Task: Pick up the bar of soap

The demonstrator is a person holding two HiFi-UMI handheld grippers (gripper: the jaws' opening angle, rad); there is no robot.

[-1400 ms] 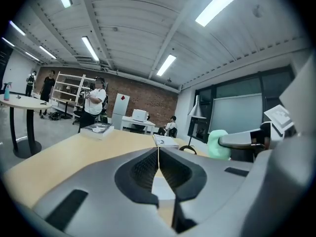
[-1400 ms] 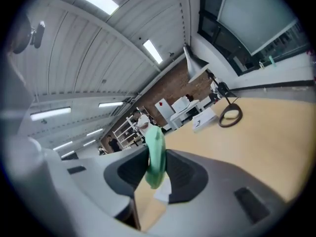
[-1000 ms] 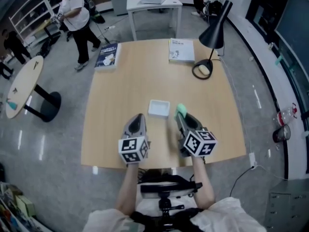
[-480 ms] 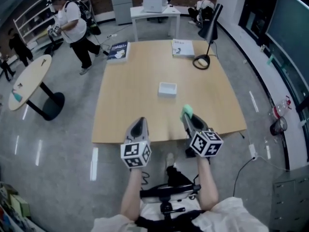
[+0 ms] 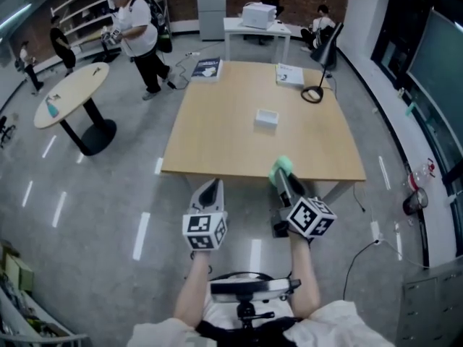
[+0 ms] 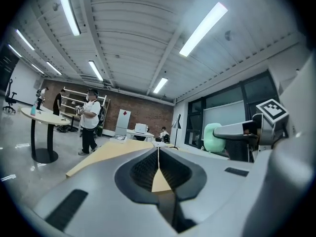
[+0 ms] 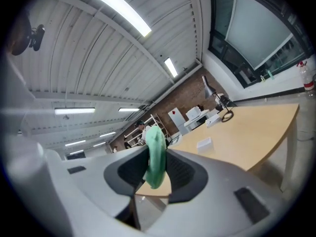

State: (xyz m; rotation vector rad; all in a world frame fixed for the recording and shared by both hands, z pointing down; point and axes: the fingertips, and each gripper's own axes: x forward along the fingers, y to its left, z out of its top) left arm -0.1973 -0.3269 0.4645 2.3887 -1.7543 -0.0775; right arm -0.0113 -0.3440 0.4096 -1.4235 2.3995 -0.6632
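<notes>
A pale green bar of soap (image 5: 281, 166) sits clamped on edge between the jaws of my right gripper (image 5: 281, 173), held in the air just off the wooden table's (image 5: 217, 136) near edge. In the right gripper view the soap (image 7: 154, 157) stands upright between the dark pads. My left gripper (image 5: 210, 190) is shut with nothing in it, its pads meeting in the left gripper view (image 6: 158, 166). That same view shows the soap (image 6: 214, 138) at right, in the other gripper. A white soap dish (image 5: 266, 118) rests mid-table.
A black desk lamp (image 5: 323, 63) and a booklet (image 5: 289, 75) stand at the table's far right, a dark book (image 5: 207, 67) at its far left. A person in a white shirt (image 5: 137, 31) walks beyond a round table (image 5: 69, 96). A power strip and cable (image 5: 376, 230) lie on the floor at right.
Both grippers and my viewpoint have pulled back from the table; the soap, held in the right gripper, has gone from above the tabletop to beyond its near edge. The walking person has moved right.
</notes>
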